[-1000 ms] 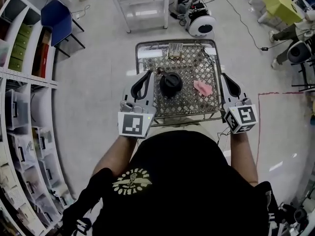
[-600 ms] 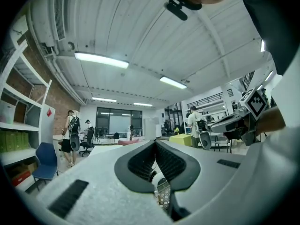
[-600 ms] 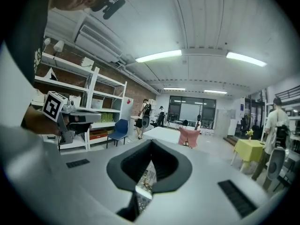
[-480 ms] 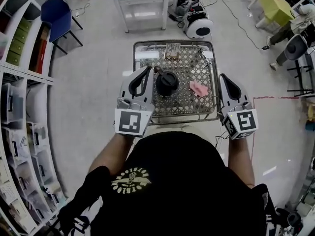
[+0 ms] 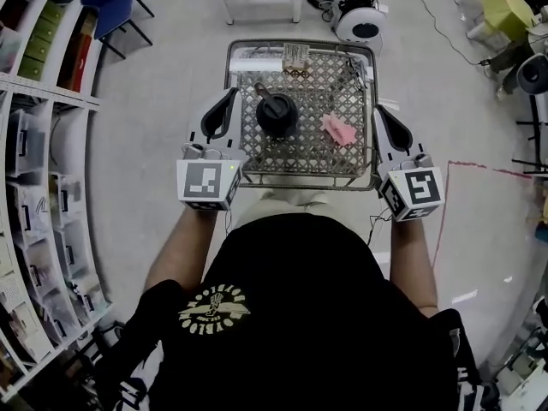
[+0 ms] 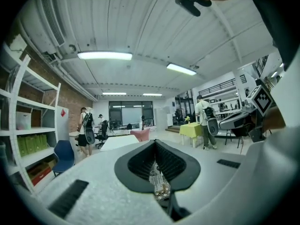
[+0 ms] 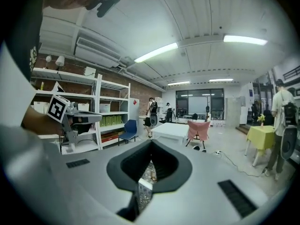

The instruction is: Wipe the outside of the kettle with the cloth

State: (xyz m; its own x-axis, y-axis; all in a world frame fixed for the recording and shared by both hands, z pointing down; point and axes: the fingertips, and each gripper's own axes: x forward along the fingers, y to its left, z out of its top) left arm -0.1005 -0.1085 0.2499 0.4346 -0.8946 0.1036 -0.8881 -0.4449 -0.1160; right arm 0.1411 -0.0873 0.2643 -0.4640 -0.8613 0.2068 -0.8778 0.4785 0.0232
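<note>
Pink cloth (image 5: pixel 339 129) lies on the mesh table (image 5: pixel 308 154), right of the kettle (image 5: pixel 276 114). Left gripper (image 5: pixel 231 94) and right gripper (image 5: pixel 380 110) flank the table, both closed and empty. Reaching in with jaws together may just shove the cloth.

Wire-mesh metal table (image 5: pixel 317 157), seemingly soft cloth (image 5: pixel 338 129)
</note>
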